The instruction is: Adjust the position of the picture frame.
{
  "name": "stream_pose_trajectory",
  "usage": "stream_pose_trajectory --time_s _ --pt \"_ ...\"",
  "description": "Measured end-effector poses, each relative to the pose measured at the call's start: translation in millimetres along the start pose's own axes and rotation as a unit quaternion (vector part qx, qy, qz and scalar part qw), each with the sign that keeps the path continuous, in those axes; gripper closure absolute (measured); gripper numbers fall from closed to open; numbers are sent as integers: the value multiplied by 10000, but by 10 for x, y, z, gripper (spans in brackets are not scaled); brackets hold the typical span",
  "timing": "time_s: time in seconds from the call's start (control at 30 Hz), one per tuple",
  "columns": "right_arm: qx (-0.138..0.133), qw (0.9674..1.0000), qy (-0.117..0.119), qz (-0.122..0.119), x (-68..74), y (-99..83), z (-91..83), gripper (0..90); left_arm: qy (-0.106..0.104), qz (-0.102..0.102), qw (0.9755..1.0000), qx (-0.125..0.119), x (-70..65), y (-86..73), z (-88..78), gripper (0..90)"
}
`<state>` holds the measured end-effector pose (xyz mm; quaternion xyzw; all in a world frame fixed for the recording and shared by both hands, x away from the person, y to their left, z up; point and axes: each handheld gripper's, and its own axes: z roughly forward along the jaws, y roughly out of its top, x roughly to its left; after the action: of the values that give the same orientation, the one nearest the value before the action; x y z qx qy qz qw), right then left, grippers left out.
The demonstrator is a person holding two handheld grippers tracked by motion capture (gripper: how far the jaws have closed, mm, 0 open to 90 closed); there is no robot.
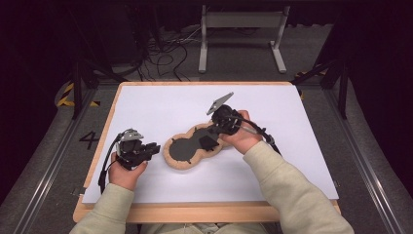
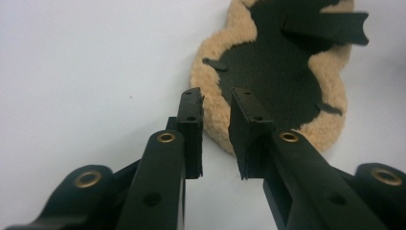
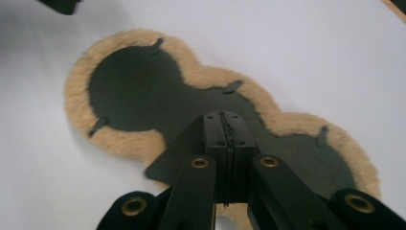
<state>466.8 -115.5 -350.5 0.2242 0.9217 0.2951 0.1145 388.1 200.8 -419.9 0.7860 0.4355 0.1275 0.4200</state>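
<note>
One fleecy tan pad (image 1: 187, 151) with a black three-lobed backing lies mid-table on the white sheet (image 1: 160, 102), no containers around. Right gripper (image 3: 224, 125) is clamped on a black flap (image 3: 167, 165) of the pad. Left gripper (image 2: 215, 103), jaws slightly apart and holding nothing, sits just left of the pad.

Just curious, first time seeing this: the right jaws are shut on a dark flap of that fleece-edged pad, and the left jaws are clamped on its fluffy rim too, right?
Not quite. The left gripper is open: in the left gripper view its jaws stand apart just short of the pad, gripping nothing. The right gripper is shut on the dark flap.
</note>
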Motion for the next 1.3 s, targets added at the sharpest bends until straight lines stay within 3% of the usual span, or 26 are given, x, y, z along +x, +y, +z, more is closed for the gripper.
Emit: stream_pose_trajectory --time_s 0.1,0.37,0.57,0.6,0.8,1.0,1.2,1.3 --pt "12 9998 -115 134 -157 26 38 900 74 -76 9998 -138 24 -41 -54 737" --pt "130 9979 -332 549 -586 53 251 900 159 -224 9996 -106 88 -200 -156 711" --pt "196 9937 -558 949 -856 51 450 900 205 -322 9992 -86 125 -295 -225 693" --pt "323 9918 -718 1003 -907 45 551 900 214 -308 9993 -83 126 -303 -229 690" --pt "460 9889 -903 1085 -994 18 769 900 228 -264 9994 4 99 -364 -254 686" --pt "851 9856 -930 1128 -1045 -10 961 900 286 -265 9992 46 83 -406 -263 693" --pt "1238 9846 -869 881 -1029 -2 942 900 271 -268 9993 3 82 -390 -251 693" --pt "1282 9843 -780 927 -1005 -70 882 900 240 -309 9992 -30 76 -365 -243 693"
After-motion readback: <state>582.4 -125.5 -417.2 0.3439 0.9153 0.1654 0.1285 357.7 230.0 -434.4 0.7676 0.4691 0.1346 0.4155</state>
